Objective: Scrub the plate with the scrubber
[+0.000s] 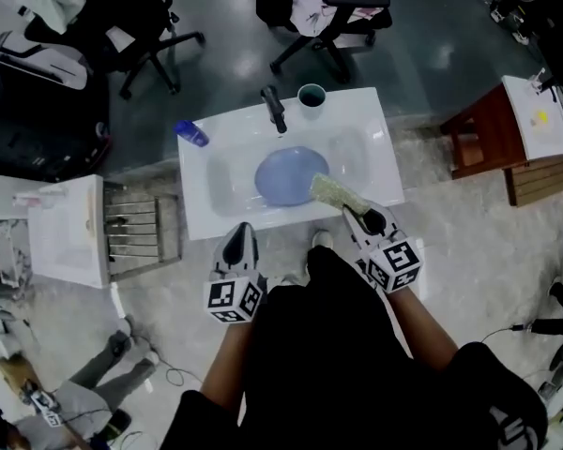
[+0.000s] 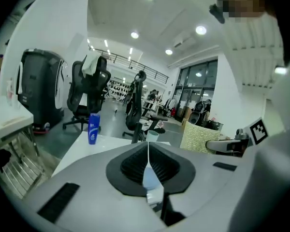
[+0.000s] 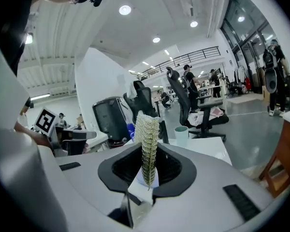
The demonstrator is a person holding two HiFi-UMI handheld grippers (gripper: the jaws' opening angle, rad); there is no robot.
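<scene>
- The right gripper [image 1: 358, 214] was clenched on the scrubber [image 1: 335, 192]. Its own view showed the pads pressed against both faces of the pale green pad [image 3: 148, 144].
- The left gripper [image 1: 240, 234] was clamped shut on nothing, its jaws meeting in a single seam [image 2: 148, 161]. It hung in front of the sink's [image 1: 380, 157] near edge.
- From overhead, we saw the scrubber's long axis run from the right jaws up and to the left. Its free end pointed at the plate [image 1: 283, 178] and reached the plate's right rim.
- In the right gripper view the scrubber stood on edge, a thin upright strip between the jaws.
- The blue plate lay flat in the basin, below the faucet [image 1: 275, 109] and the cup [image 1: 311, 95].
- A blue bottle [image 1: 191, 133] stood at the sink's far left corner.
- We could not tell whether the scrubber's tip touched the plate or hung above it.
- The scrubber's gripped end was hidden inside the jaws.
- In the left gripper view only the scrubber's broad textured face [image 2: 199, 138] showed, its lower edge cut off by the gripper body.
</scene>
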